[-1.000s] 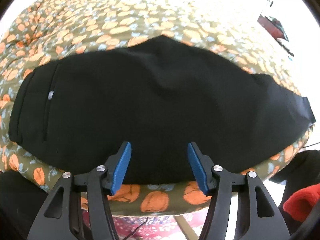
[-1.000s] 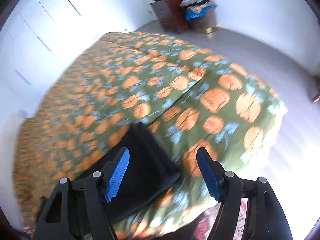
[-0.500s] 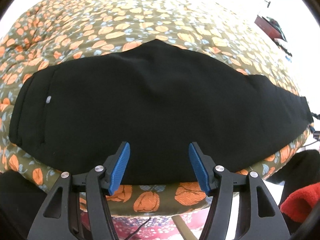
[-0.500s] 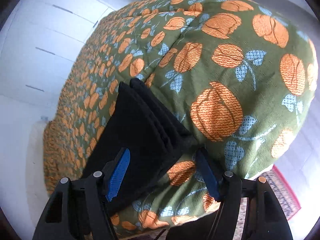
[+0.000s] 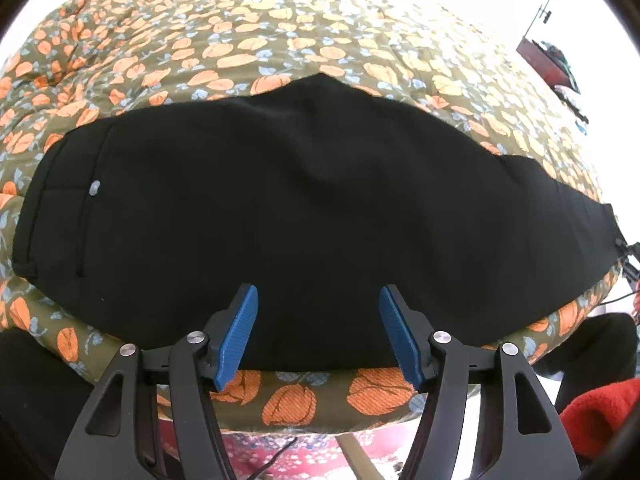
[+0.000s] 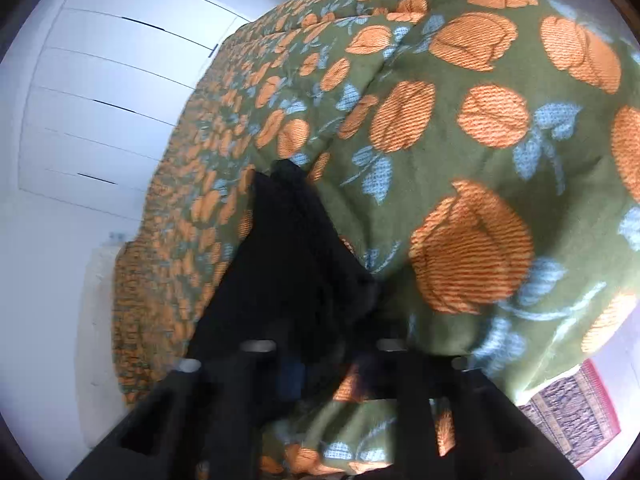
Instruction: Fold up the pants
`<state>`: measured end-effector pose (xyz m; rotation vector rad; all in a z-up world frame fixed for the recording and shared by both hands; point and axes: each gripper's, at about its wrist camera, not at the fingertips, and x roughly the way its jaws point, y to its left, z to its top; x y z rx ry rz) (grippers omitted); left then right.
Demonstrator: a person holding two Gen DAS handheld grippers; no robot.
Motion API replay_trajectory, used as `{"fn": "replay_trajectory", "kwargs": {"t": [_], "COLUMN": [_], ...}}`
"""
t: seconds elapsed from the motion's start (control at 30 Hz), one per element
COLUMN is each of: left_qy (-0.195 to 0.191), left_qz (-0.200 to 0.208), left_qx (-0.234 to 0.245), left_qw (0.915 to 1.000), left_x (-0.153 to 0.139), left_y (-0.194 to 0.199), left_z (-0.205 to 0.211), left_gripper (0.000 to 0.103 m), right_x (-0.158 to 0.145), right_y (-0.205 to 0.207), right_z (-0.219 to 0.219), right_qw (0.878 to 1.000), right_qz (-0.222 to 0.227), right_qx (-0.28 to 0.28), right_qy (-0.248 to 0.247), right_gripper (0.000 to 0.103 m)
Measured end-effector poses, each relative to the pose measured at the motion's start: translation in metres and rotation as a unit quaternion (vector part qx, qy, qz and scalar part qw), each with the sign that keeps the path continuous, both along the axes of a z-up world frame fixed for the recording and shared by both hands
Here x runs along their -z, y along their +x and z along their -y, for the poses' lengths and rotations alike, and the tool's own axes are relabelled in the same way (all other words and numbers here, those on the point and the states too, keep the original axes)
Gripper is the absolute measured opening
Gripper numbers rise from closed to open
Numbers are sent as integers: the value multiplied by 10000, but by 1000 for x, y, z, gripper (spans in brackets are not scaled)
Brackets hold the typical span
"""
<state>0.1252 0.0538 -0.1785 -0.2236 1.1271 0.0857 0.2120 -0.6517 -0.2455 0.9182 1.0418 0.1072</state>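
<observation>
Right tongs (image 6: 320,364) dropped onto pants (image 6: 288,264), grip unclear; left tongs (image 5: 318,328) gape.

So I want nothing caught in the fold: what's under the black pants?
Under the black pants only the pumpkin-print bedspread shows, all around them. Whatever the cloth covers stays hidden.

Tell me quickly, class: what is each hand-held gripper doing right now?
Left hand-held gripper: open, holding nothing, over the black pants.
Right hand-held gripper: at the pants' end, blurred; cannot tell.
</observation>
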Motion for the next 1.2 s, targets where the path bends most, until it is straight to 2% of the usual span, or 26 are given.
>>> {"fn": "replay_trajectory", "kwargs": {"t": [0.07,0.13,0.23,0.33,0.37,0.47,0.63,0.67,0.73,0.77,0.8,0.83,0.9,0.93,0.97,1.07,1.2], "left_qy": [-133,-281,-502,-780,-892,-1111,-1278,-1361,-1511,-1567,-1617,-1653,-1766,-1827,-1922,-2145,-2253], "left_qz": [148,264,349,347,343,395,584,626,663,667,670,670,673,693,757,930,1001], "left_qx": [14,46,140,181,183,178,144,96,-9,-52,-81,-93,-62,-22,64,500,1318], "left_qw": [9998,9992,9980,9962,9953,9929,9900,9887,9863,9854,9845,9839,9820,9807,9784,9710,9601], "left_x": [-8,-12,-13,-10,-9,-10,-17,-19,-19,-18,-17,-16,-15,-17,-20,-32,-44], "left_y": [-2,-3,0,3,4,3,-4,-6,-9,-11,-12,-12,-11,-11,-10,-4,15], "left_z": [0,1,6,9,9,8,1,-3,-10,-13,-15,-16,-14,-13,-10,7,46], "left_gripper": [66,68,68,68,68,68,68,68,68,68,68,68,68,68,68,68,56], "right_x": [-13,-29,-61,-90,-98,-107,-99,-91,-77,-67,-61,-53,-42,-37,-37,-57,-104], "right_y": [0,-4,-11,-14,-15,-20,-36,-40,-46,-52,-57,-64,-75,-79,-84,-100,-122], "right_z": [-12,-19,-48,-102,-132,-205,-359,-395,-437,-464,-476,-492,-506,-509,-508,-487,-440], "right_qw": [9998,9991,9963,9912,9887,9812,9543,9448,9275,9125,9031,8887,8653,8544,8463,8426,8372], "right_qz": [199,426,810,1106,1169,1266,1548,1577,1618,1680,1696,1705,1679,1654,1636,1920,2734], "right_qx": [3,-13,-264,-718,-932,-1453,-2515,-2783,-3164,-3428,-3601,-3849,-4177,-4349,-4525,-4582,-4126], "right_qy": [-72,71,150,106,93,45,-466,-715,-1156,-1470,-1614,-1818,-2204,-2314,-2287,-2077,-2326], "right_gripper": [10,10,10,10,10,10,10,10,10,10,10,13,27,43,53,68,81]}}
